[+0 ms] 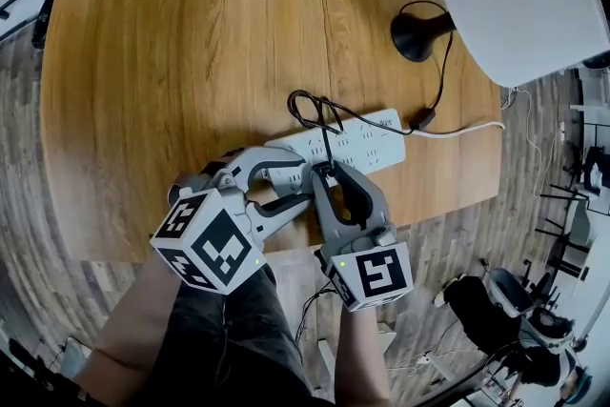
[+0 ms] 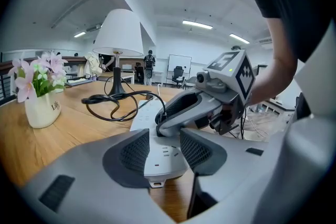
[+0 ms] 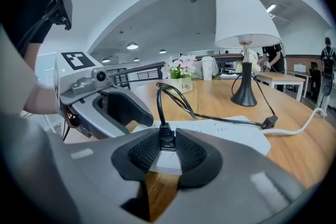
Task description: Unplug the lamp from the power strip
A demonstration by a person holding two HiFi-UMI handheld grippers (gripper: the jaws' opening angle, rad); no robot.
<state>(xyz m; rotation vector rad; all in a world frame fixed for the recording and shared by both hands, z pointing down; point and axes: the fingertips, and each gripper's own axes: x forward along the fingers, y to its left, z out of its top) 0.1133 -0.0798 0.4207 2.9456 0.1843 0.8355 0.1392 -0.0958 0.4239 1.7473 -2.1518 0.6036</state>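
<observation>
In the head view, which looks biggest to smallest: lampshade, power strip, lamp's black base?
1. lampshade, largest, though it sits nearer the camera.
2. power strip, partly covered.
3. lamp base, smallest.

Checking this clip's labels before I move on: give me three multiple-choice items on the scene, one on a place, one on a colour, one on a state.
1. Where on the power strip is the left gripper placed?
A) at its middle
B) at its near end
C) at its far end

2. What colour is the plug?
A) black
B) white
C) pink

3. What state is the plug in?
A) lying loose on the wood
B) lifted clear of the strip
C) seated in the strip, with the right gripper shut on it

Answers:
1 B: the left gripper view shows the strip's near end between that gripper's pads.
2 A: the plug shows black against the white strip.
3 C: the right gripper view shows both pads pressed on the plug, which stands in a socket.
</observation>
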